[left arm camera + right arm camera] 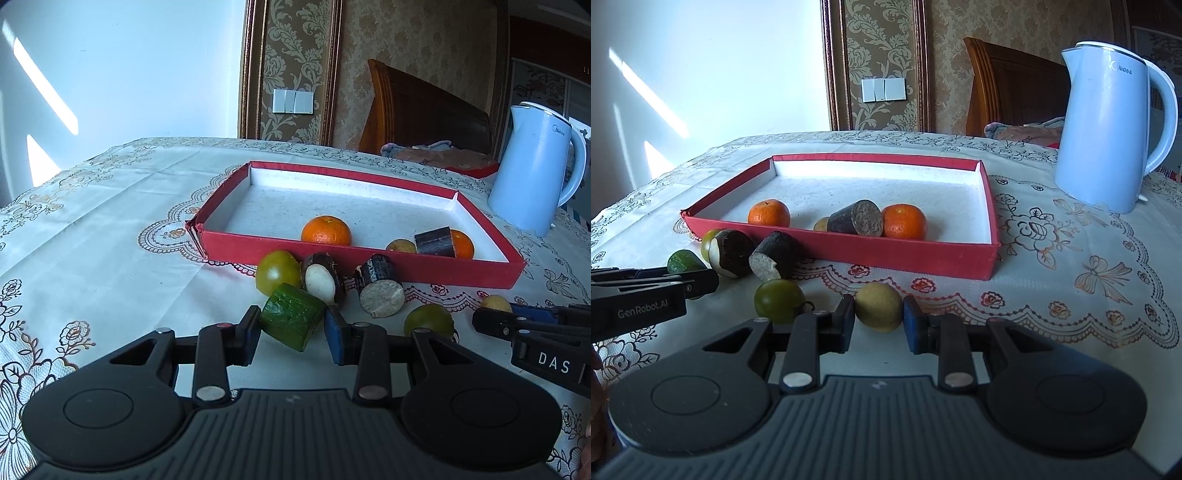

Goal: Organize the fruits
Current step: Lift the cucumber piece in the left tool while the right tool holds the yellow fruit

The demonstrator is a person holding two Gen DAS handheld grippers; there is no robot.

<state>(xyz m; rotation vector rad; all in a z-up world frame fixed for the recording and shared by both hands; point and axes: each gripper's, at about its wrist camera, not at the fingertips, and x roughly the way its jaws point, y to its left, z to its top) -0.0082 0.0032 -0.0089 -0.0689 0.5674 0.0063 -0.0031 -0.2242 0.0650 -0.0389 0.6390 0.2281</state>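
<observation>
My left gripper (293, 328) is shut on a green cucumber chunk (291, 315) just above the tablecloth, in front of the red tray (354, 258). My right gripper (879, 321) is shut on a small yellow round fruit (879, 306) near the tray's front wall (849, 251). Inside the tray lie two oranges (769, 218) (904, 221), a dark cane piece (855, 218) and a small yellow fruit (822, 224). Loose in front of it are a green fruit (277, 272), a half-peeled dark piece (323, 280), a cane piece (380, 291) and another green fruit (779, 301).
A pale blue kettle (1104, 129) stands right of the tray at the back. A wooden chair back (424, 107) and folded cloth lie behind the table. The embroidered tablecloth (1071, 258) is bare to the right of the tray.
</observation>
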